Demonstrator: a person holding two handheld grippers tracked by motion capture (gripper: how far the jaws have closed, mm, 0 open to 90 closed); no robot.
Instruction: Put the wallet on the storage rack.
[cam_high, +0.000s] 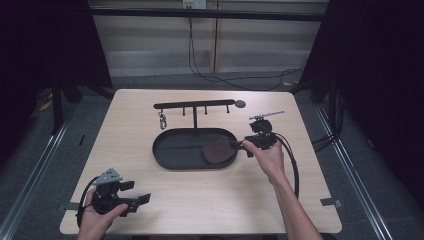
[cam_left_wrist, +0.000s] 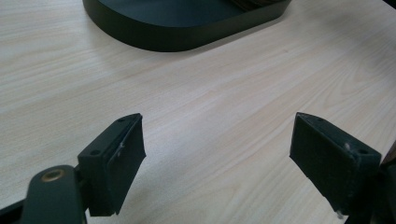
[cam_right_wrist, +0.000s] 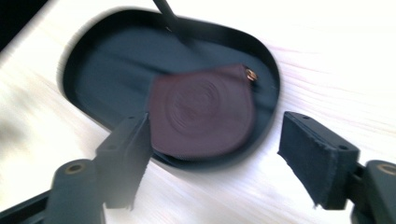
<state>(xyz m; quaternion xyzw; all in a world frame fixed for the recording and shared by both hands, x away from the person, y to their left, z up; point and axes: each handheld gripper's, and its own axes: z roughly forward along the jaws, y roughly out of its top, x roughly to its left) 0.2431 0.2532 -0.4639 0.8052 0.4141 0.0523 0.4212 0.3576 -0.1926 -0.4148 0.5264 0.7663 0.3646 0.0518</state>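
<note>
I see one dark-brown leather pouch (cam_right_wrist: 203, 112) with a brass eyelet, lying just ahead of my right tool (cam_right_wrist: 215, 154) — jaws spread, empty — inside one black oval tray (cam_high: 165, 155). One key (cam_high: 162, 120) hangs from the rack (cam_high: 194, 105) beyond. My left tool (cam_left_wrist: 217, 156) hangs released over bare table (cam_left_wrist: 210, 93).
</note>
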